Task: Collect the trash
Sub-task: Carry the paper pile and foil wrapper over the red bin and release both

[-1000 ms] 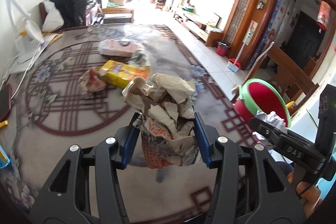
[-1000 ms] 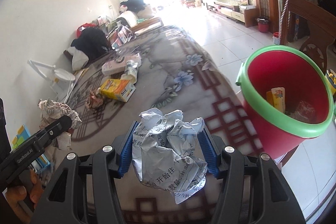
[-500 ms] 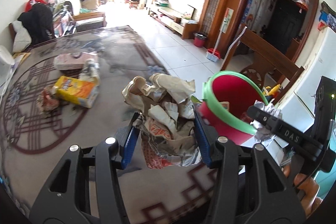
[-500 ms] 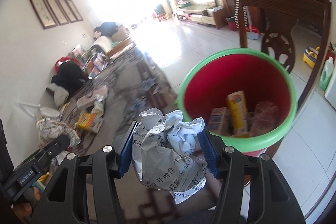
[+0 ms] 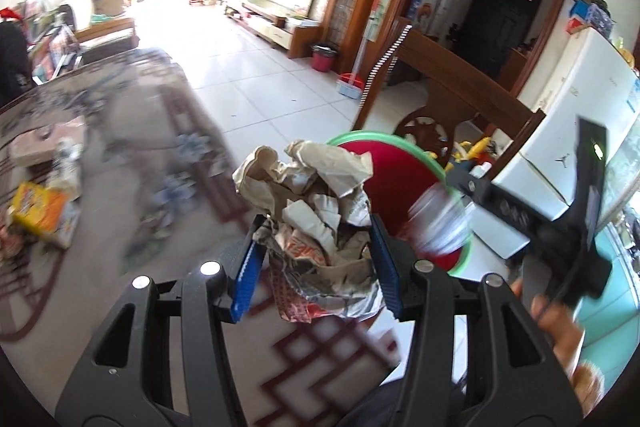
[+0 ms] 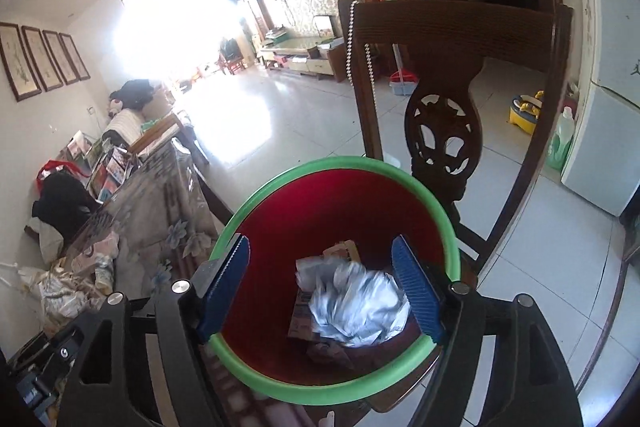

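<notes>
Trash: white wad (image 6: 356, 307) in bin (image 6: 256, 383), right claw (image 6: 320, 287) spread; left claw (image 5: 316, 259) pinching brown wad (image 5: 312, 203); worktop (image 5: 120, 155) litter (image 5: 40, 215) left.

Pale tiled floor (image 6: 276, 131) runs to a glare-blown far window (image 6: 168, 31). Four framed pictures (image 6: 44, 55) on left wall. Carved dark wooden chair (image 6: 444, 115) near right; white fridge (image 6: 600, 131) beyond. Patterned tabletop (image 5: 132, 155) left.

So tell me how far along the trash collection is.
Done: white paper ball is in the red bin, released by the open right gripper. In hand: left gripper clamps brown crumpled paper near the bin. Left: yellow packet and wrappers on the table.
</notes>
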{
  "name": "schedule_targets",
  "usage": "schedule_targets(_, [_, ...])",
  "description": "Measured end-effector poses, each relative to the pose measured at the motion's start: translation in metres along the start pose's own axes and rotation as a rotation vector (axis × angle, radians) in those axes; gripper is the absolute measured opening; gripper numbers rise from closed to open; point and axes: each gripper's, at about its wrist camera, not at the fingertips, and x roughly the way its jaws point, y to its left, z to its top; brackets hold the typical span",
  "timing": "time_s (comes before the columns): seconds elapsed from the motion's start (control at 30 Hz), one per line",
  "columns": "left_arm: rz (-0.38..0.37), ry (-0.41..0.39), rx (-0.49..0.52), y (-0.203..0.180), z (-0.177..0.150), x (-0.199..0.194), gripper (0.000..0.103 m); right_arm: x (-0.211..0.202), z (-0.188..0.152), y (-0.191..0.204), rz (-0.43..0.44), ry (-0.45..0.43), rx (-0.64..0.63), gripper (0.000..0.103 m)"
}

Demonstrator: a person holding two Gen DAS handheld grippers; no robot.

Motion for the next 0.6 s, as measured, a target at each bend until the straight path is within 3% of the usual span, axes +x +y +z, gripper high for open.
schedule_targets(0.17, [-0.078, 0.048, -0.007, -0.019, 0.020, 0.032, 0.051, -0.016, -0.010, -0.027, -0.068, -0.033, 0.042, 0.077])
schedule_targets(0.37, [-0.152, 0.086, -0.012, -0.036, 0.026, 0.051, 0.075, -0.024, -0.022, -0.045, -0.110, -0.009, 0.077, 0.077])
schedule_targets(0.5, [-0.127, 0.046, 0.035, -0.032, 0.019, 0.038, 0.082, -0.028, -0.022, -0.039, -0.094, -0.010, 0.083, 0.077])
schedule_targets(0.6, [-0.076, 0.008, 0.032, -0.004, 0.009, 0.019, 0.086, -0.031, -0.021, -0.023, -0.038, -0.007, 0.072, 0.077])
